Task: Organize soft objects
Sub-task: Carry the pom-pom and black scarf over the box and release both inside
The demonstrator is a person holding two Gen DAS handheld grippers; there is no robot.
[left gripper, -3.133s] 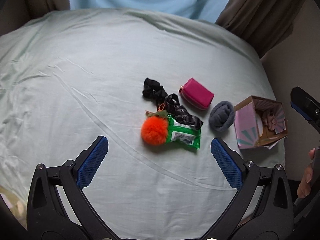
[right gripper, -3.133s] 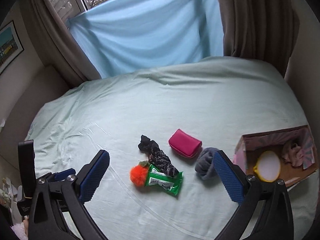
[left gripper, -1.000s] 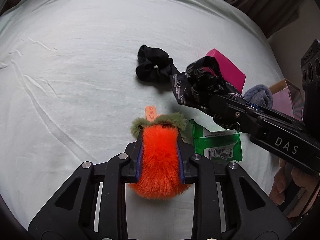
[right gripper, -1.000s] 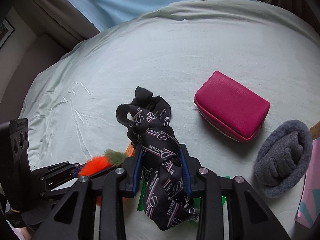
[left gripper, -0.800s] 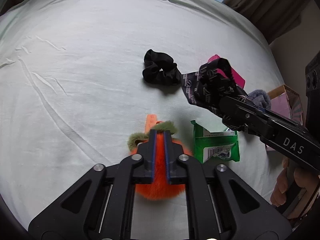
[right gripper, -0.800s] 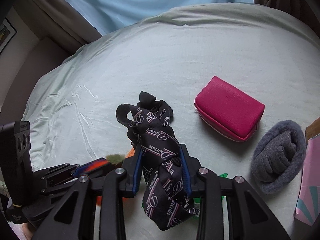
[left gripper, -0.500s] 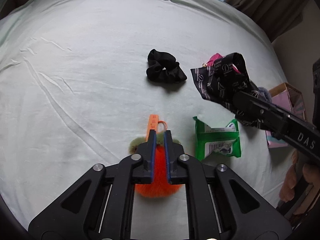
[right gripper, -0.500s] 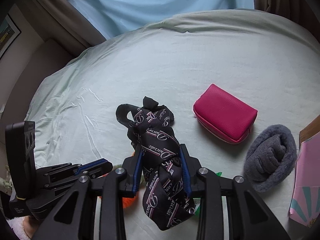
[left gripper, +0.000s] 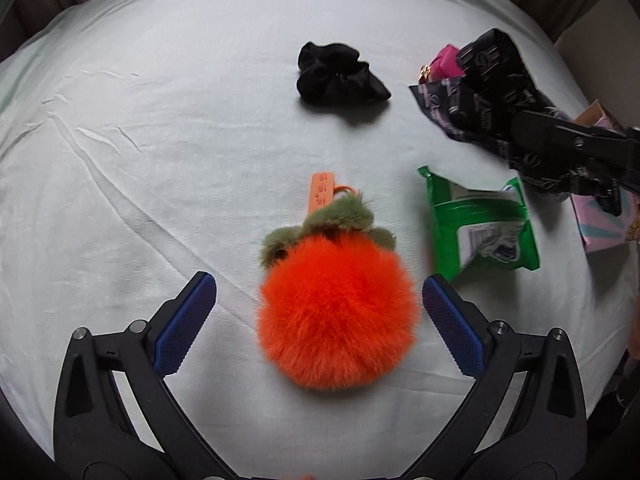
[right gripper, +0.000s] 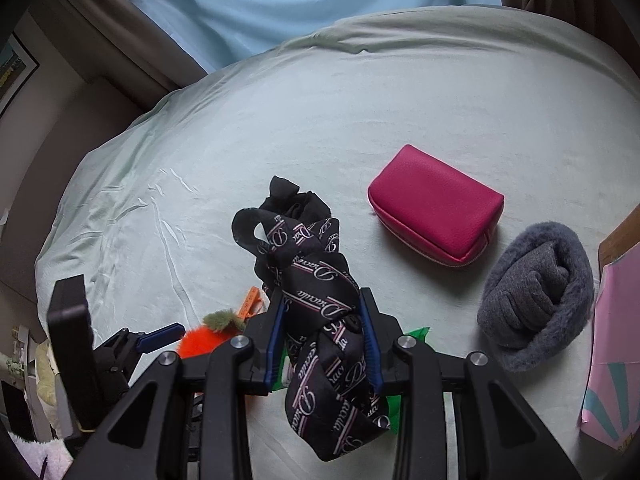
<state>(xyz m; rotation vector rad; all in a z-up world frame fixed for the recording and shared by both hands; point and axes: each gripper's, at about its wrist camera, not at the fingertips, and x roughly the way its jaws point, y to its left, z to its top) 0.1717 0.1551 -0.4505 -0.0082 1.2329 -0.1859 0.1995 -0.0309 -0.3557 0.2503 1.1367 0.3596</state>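
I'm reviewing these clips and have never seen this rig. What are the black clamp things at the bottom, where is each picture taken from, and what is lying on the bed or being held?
No robot here: a person holds a two-finger gripper in each hand, and each picture comes from a fisheye camera on one gripper, looking along its fingers. In the left view, the left gripper is opening, its blue pads clear of the orange pom-pom lying on the bedsheet. In the right view, the right gripper is shut on a black printed scarf. Also on the sheet: a black scrunchie, a green packet, a pink pouch and a grey fuzzy item.
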